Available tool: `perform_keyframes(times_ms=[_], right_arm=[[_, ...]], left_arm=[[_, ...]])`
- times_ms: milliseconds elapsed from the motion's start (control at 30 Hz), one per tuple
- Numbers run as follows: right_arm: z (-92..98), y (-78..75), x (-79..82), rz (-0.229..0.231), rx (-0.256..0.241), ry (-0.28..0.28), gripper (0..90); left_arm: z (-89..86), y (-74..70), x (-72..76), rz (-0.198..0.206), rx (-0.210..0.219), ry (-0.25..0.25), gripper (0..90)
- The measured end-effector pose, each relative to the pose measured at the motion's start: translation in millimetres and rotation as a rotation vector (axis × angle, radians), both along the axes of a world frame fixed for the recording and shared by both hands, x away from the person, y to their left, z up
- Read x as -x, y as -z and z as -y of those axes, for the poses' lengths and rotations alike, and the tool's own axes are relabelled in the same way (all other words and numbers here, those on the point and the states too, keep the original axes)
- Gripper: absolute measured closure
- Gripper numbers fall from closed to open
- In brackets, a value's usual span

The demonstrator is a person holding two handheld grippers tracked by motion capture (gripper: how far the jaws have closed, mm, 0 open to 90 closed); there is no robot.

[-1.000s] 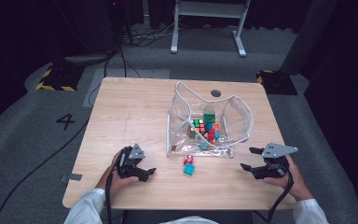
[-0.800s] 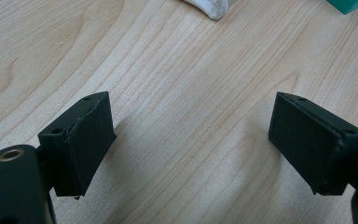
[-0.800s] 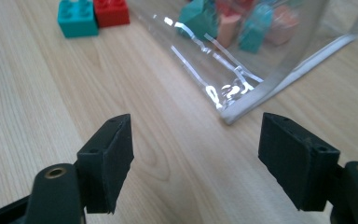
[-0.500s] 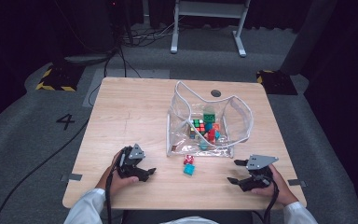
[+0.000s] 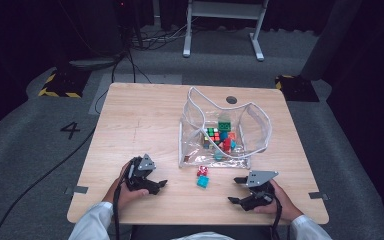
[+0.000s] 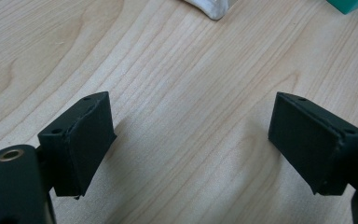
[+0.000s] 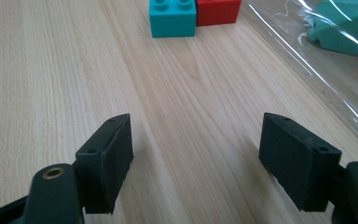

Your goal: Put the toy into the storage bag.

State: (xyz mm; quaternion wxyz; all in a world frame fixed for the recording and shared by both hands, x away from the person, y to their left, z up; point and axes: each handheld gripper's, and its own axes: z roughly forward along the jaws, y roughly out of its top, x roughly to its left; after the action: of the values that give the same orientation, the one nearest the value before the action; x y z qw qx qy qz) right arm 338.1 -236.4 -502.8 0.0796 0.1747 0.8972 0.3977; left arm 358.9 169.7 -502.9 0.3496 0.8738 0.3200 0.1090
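Teal brick (image 5: 202,181) lay on the wooden table (image 5: 140,125) just in front of the clear plastic bag (image 5: 223,131), touching the red brick (image 5: 202,171) on its far side, and both sat between the two grippers. Compared with half a second before, the right gripper (image 5: 240,191) had slid further left and toward the table's near edge, closing on the bricks, while the left gripper (image 5: 158,184) had stayed where it was and the bricks had not moved. In the right gripper view the teal brick (image 7: 173,17) stood studs up, flat on the wood, with the red brick (image 7: 218,10) pressed against its side; the pair's long axis ran across that view, square to the jaws' line, and in the high view it ran from the near edge toward the bag. The right gripper's jaws stood wide apart over bare wood, holding nothing. The left gripper's jaws (image 6: 189,142) were likewise spread wide and empty, resting low over the table.
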Motion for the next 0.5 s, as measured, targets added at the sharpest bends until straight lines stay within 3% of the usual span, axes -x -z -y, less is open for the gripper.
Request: perform_keyframes(times_ms=[133,333,500], right_arm=[[-7.8,0.3,1.9,-0.010,0.000,0.008,25.1],[-26.3,0.4,1.2,0.004,0.012,-0.034,24.7],[-44.5,0.4,-0.4,-0.022,0.006,-0.027,24.7]], left_arm=[[0.0,0.0,0.0,0.000,0.000,0.000,14.2],[0.1,0.1,-0.5,0.000,0.000,0.005,14.0],[0.1,0.1,-0.5,-0.001,0.000,0.006,14.0]])
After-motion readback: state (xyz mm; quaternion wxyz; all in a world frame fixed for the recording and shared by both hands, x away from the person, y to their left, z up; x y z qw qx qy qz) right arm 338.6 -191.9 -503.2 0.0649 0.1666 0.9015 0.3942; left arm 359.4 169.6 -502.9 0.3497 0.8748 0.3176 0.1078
